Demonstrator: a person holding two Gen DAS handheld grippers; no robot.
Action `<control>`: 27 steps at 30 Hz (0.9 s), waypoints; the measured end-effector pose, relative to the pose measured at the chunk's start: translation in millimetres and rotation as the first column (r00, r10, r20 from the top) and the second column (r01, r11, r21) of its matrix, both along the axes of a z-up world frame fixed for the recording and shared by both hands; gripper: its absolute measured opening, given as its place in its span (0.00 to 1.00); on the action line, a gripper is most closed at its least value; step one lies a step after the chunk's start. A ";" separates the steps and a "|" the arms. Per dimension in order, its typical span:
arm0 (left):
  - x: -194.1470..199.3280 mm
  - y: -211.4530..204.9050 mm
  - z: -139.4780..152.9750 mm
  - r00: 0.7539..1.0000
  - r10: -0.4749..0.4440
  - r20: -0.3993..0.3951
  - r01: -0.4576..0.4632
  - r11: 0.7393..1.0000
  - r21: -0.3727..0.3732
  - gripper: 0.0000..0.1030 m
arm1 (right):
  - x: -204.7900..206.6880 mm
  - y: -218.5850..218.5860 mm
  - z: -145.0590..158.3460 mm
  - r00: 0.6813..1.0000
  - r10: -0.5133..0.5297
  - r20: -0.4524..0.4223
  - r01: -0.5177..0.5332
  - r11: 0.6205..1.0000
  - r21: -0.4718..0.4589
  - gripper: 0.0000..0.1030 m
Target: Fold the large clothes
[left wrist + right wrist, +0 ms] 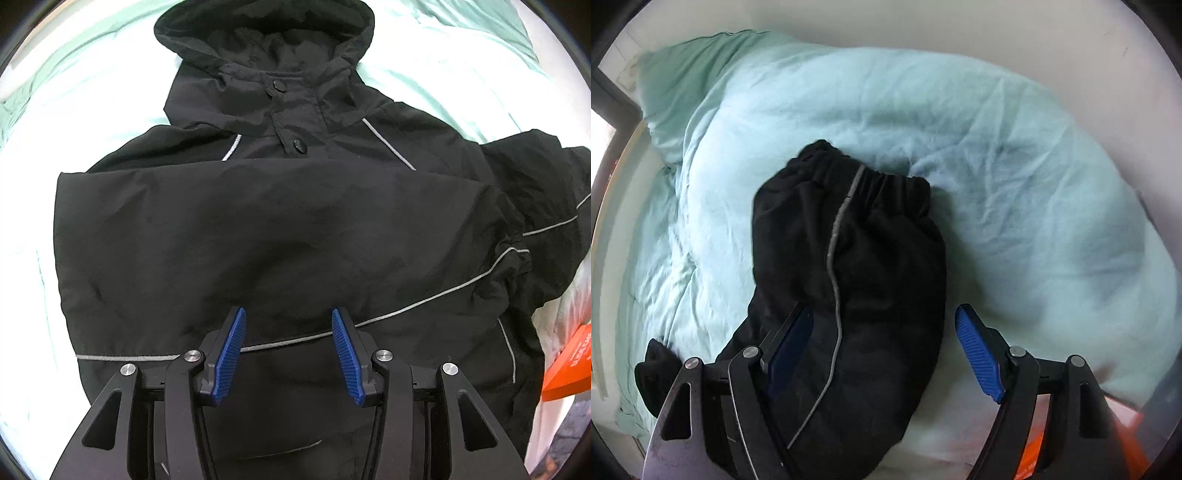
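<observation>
A black hooded jacket (280, 229) with grey reflective piping lies front-up on a pale green bed, hood at the far end. One sleeve is folded across its chest. My left gripper (288, 325) is open and empty, hovering over the jacket's lower part. In the right wrist view the other sleeve (857, 266), with an elastic cuff and grey stripe, lies stretched out on the bedding. My right gripper (882, 332) is open, its jaws standing on either side of the sleeve, not closed on it.
A pale green duvet (979, 147) is bunched up behind the sleeve and a pillow (687, 74) lies at the far left. An orange object (569, 365) sits at the bed's right edge. A white wall stands behind the bed.
</observation>
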State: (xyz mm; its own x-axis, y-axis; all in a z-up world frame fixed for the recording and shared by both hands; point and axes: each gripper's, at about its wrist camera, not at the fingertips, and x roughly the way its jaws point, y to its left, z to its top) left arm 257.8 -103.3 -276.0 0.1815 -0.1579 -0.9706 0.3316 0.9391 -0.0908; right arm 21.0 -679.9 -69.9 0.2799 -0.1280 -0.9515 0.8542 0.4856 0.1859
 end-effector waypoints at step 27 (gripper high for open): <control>-22.2 52.1 29.2 0.996 0.071 0.049 -0.067 0.996 -0.065 0.49 | 73.4 291.4 49.4 0.747 0.665 -0.002 -0.644 0.722 -0.253 0.18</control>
